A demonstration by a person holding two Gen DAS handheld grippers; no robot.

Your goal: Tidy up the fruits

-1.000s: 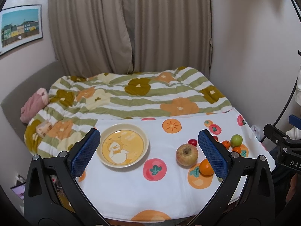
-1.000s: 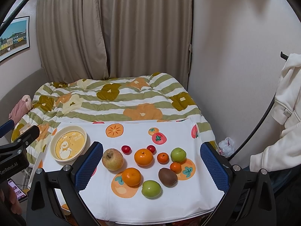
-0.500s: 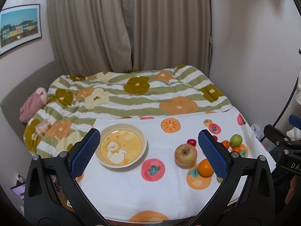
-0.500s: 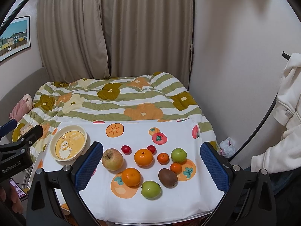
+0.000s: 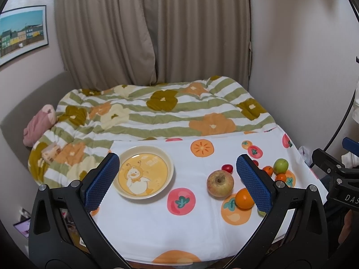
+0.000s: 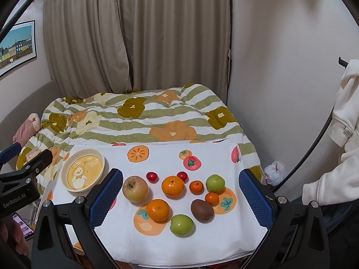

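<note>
only "genrobot.ai" on left tongs (image 6: 20, 198)

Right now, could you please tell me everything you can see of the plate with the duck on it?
The plate is round and shallow, with a raised cream rim and a yellow centre printed with a cartoon duck and small lettering. It looks like glossy ceramic or melamine. It lies flat and empty on the fruit-print cloth, left of the apple, touching no fruit and neither gripper.
</note>
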